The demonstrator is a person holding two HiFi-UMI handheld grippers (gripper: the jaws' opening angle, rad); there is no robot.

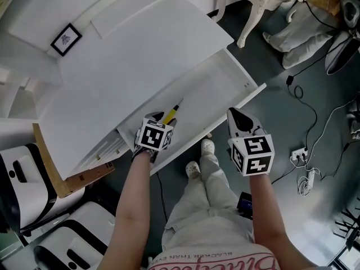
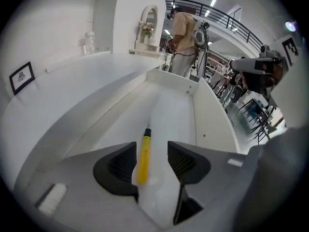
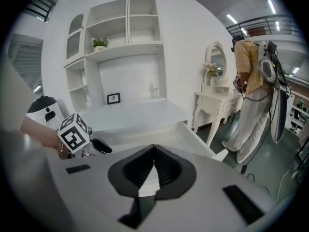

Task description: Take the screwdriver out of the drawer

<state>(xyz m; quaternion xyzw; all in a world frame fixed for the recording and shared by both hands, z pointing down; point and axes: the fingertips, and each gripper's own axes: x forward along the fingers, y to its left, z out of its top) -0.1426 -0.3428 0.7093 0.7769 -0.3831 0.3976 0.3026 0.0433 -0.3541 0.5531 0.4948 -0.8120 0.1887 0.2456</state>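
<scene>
the screwdriver (image 2: 143,154) has a slim yellow handle, a short black collar and a thin metal shaft. it lies flat on the white floor of the open drawer (image 1: 216,86), in its left part. its long axis runs along the drawer's length, tip pointing away from the left gripper (image 2: 151,150) toward the far right end. that gripper sits low in the drawer with its jaws wide, one on each side of the handle. the right gripper (image 3: 154,148) hovers by the drawer's front edge, jaws pressed together on nothing.
</scene>
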